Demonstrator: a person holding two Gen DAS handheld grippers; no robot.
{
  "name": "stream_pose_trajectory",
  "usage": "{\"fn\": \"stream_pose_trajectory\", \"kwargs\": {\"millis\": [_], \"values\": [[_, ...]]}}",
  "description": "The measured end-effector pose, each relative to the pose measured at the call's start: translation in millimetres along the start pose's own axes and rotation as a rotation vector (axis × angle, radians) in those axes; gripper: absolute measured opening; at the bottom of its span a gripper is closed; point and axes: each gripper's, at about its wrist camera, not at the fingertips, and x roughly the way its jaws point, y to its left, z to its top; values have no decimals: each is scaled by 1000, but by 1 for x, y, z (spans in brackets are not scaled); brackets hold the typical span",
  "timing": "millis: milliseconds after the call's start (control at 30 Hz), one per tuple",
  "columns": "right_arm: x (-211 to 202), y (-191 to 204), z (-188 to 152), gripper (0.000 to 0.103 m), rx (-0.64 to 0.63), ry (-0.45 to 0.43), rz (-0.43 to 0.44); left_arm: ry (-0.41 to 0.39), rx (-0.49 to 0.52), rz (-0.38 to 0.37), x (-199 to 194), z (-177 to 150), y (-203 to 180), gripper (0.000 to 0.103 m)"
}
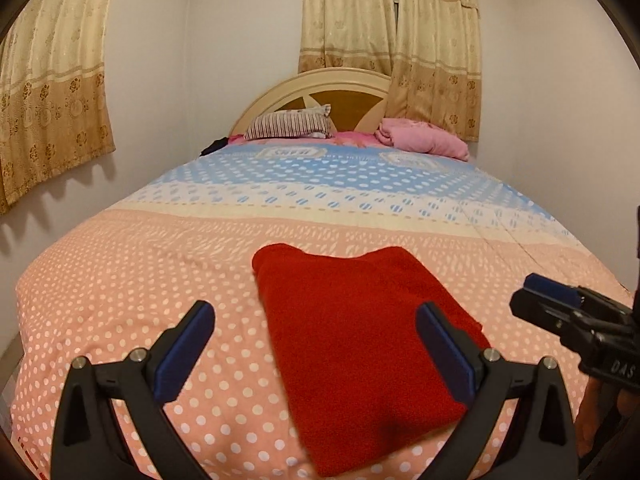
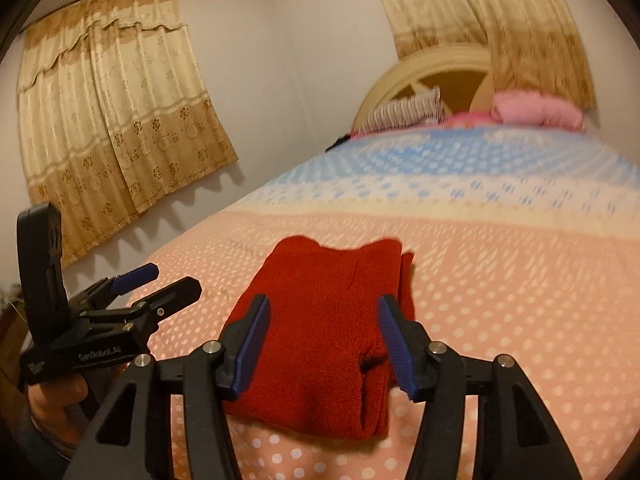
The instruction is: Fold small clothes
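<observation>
A red knit garment (image 1: 360, 340) lies folded into a flat rectangle near the foot of the bed (image 1: 140, 272), on its pink dotted sheet. My left gripper (image 1: 316, 312) hovers over the garment's near left part, open wide, with nothing pressed between its blue pads. In the right wrist view the same garment (image 2: 320, 360) shows stacked layers along its right edge. My right gripper (image 2: 324, 300) is open above the garment's near end, and its pads do not touch the cloth. The right gripper (image 1: 552, 292) also shows at the right edge of the left wrist view. The left gripper (image 2: 160, 280) shows at the left of the right wrist view.
A striped pillow (image 1: 288, 124) and a bundled pink blanket (image 1: 424, 140) rest against the curved headboard (image 1: 320, 84). A small dark item (image 1: 214, 146) lies at the far left of the bed. Beige curtains (image 1: 52, 100) hang on the left wall and behind the headboard.
</observation>
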Motion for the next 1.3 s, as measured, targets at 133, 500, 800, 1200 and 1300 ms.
{"fn": "stream_pose_trajectory", "kwargs": {"millis": [133, 500, 800, 1200, 1300], "values": [[-9, 5, 0, 58, -18, -17, -11, -5, 1, -3, -2, 0, -3, 103], [-16, 5, -4, 59, 0, -22, -38, -2, 10, -2, -2, -2, -8, 103], [-17, 10, -8, 60, -5, -17, -40, 3, 5, -2, -1, -3, -8, 103], [-22, 14, -6, 60, -8, -28, -38, 5, 5, -4, 0, -4, -8, 103], [-22, 14, -6, 60, -11, -27, -35, 6, 5, -5, 0, -4, -8, 103]]}}
